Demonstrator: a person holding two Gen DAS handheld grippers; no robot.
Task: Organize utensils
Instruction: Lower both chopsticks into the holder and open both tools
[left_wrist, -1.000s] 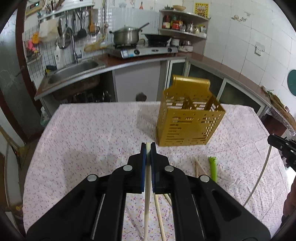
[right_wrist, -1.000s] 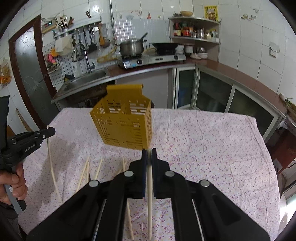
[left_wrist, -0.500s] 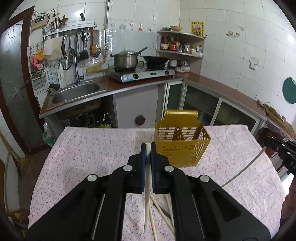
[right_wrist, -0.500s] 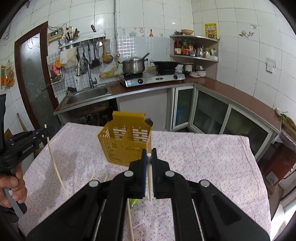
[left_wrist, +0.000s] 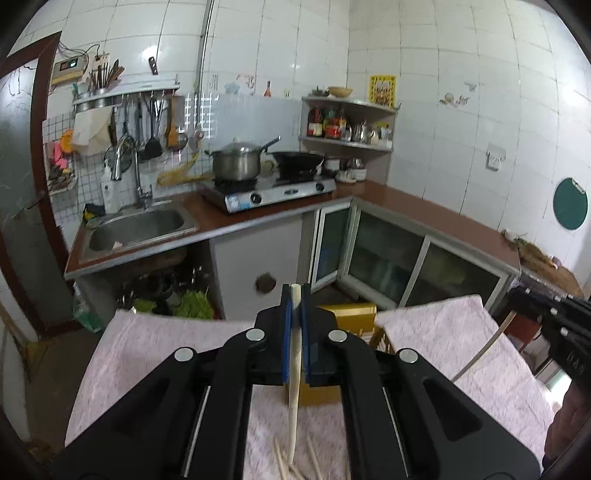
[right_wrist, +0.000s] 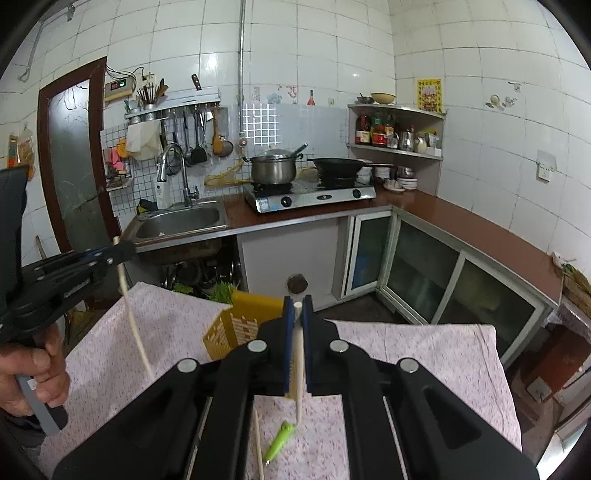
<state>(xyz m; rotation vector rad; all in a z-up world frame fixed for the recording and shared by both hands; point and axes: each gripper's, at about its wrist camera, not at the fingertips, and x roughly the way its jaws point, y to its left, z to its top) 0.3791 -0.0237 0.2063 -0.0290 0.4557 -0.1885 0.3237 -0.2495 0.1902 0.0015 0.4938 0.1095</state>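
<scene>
My left gripper is shut on a pale chopstick that hangs down over the flowered tablecloth. My right gripper is shut on a second pale chopstick, its tip hanging above a green utensil. The yellow perforated utensil basket stands on the table beyond both grippers; in the left wrist view only the basket's top shows behind the fingers. Each gripper appears in the other's view: the left gripper with its chopstick, the right gripper with its own.
Loose chopsticks lie on the cloth near the front; another chopstick lies beside the green utensil. A hand grips the left handle. Beyond the table are the sink, stove and cabinets.
Both grippers have risen and tilted up with their chopsticks lifted off the table. The basket and table have dropped low in both views; the kitchen wall now fills them.
</scene>
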